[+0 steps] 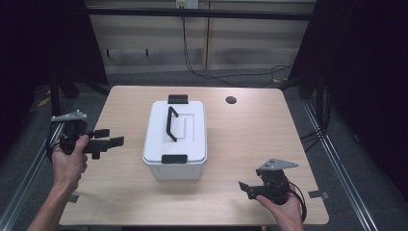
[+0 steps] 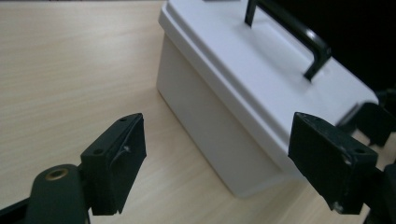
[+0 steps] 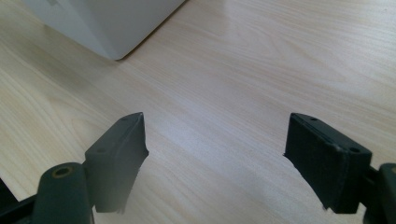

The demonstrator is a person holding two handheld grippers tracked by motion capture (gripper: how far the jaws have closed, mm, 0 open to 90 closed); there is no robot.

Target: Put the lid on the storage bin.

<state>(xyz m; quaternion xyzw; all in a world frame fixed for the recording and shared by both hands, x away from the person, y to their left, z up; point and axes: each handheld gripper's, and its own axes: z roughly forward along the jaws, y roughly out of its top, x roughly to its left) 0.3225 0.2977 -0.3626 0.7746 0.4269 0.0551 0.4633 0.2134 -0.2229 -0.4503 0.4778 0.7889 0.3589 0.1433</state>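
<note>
Both tongs, left [image 1: 108, 137] and right [image 1: 244, 188], gape empty, flanking the white box [image 1: 175, 139] untouched.

Wooden table [image 1: 240, 139] with a round hole [image 1: 231, 100].

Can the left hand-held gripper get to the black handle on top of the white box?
Probably yes. The left hand-held gripper has its jaws open and empty beside the white plastic box. The black carry handle stands up on the lid, and nothing lies between them on the light wooden table.
</note>
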